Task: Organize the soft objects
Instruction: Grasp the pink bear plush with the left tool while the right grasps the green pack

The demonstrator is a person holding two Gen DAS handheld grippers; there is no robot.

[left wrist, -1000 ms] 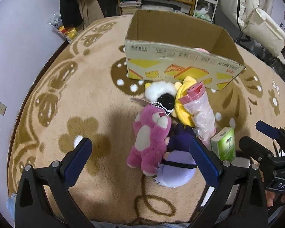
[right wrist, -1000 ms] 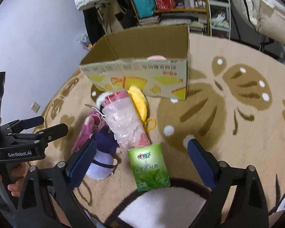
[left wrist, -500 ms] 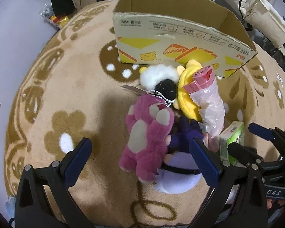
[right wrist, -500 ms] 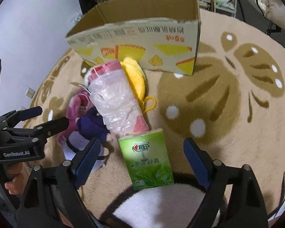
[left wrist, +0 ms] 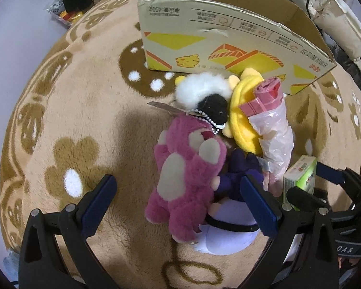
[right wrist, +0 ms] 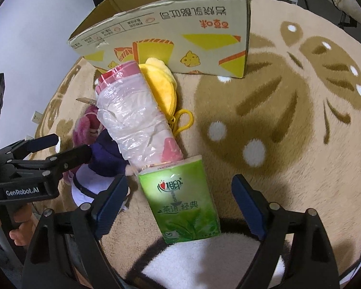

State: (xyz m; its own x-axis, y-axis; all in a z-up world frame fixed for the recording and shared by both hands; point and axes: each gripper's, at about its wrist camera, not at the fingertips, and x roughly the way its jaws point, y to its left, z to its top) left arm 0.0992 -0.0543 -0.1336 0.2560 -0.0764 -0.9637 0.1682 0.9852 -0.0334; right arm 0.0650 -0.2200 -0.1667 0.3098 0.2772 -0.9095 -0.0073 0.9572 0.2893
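Pink plush bear (left wrist: pixel 187 178), green tissue pack (right wrist: pixel 183 200), tan flower-patterned rug (left wrist: pixel 84 110)

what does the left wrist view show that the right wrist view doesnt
Only the left wrist view shows the white and black fluffy toy with its bead chain, and the whole pink plush bear between the open left gripper fingers.

Only the right wrist view shows the yellow clip ring on the yellow plush pouch, and the front of the green tissue pack between the open right gripper fingers.

Both show the cardboard box, the roll of pink plastic bags, the purple plush toy and the tan patterned rug.
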